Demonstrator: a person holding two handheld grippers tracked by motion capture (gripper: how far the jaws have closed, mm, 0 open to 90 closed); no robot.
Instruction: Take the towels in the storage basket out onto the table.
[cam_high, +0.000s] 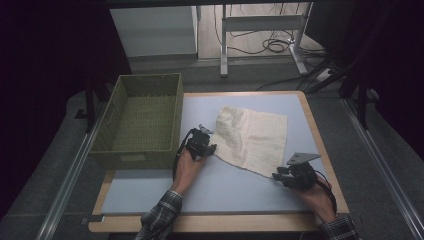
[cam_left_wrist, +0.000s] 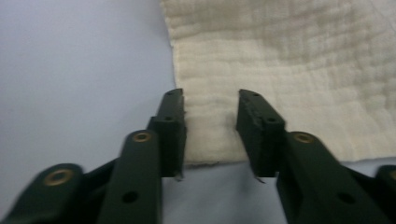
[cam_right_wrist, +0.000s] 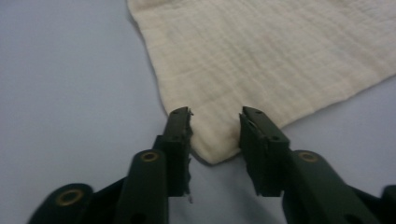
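Cream cloth lies flat on the pale blue table top, skewed, right of centre; one corner points toward 5 o'clock, another toward 9 o'clock. Texture is a crinkled gauze weave, single layer as far as visible, top-left edge slightly rumpled.

Layout reads as a fold or pick-up setup: cloth spread out so two near corners are reachable, one per gripper. Green woven basket sits at 9 o'clock of the cloth, on the table's left edge, apart from the fabric, probably the drop-off spot.

Left gripper is at the cloth's 9 o'clock corner. In the left gripper view, left gripper straddles the corner: fabric runs between the jaws, gap partly open, pads not visibly pinching. Some cloth looks bunched against the right pad, but not a firm grip.

Right gripper is at the 5 o'clock corner. In the right gripper view, right gripper brackets the pointed corner tip; jaws similarly part open, cloth between them, daylight either side of the fabric. Nothing clamped yet.

Both jaw sets are low on the table top, angled into the cloth. Judgement: pre-grasp on two corners, closing needed before any lift.
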